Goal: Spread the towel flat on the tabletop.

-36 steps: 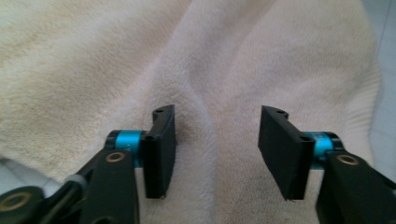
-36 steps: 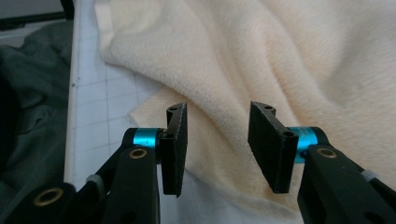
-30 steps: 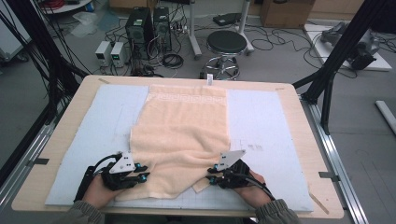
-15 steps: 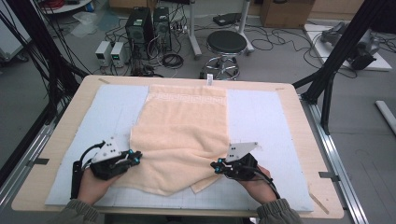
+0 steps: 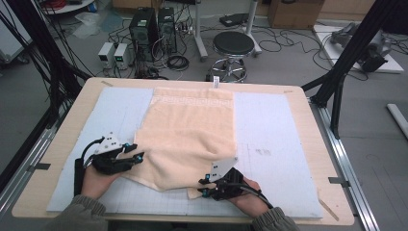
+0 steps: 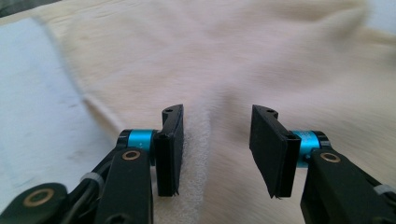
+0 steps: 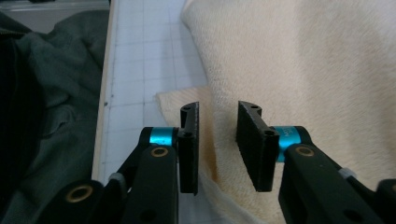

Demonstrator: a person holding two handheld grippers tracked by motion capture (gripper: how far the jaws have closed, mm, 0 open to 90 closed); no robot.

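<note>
On the mat (image 5: 269,144), your grippers — left (image 5: 136,153), right (image 5: 202,186) — have just been opening, towel (image 5: 192,130) between jaws unpinched; its near edge may slump.

Cream towel (image 5: 190,130), patterned far hem, spread on the blue mat, near edge rumpled, corner seemingly folded under

The towel (image 5: 190,134) is spread mid-mat (image 5: 279,144) on the table (image 5: 62,125), flanked at its near corners by the left gripper (image 5: 137,155) and right gripper (image 5: 201,186), a stool (image 5: 233,44) parked behind.
</note>
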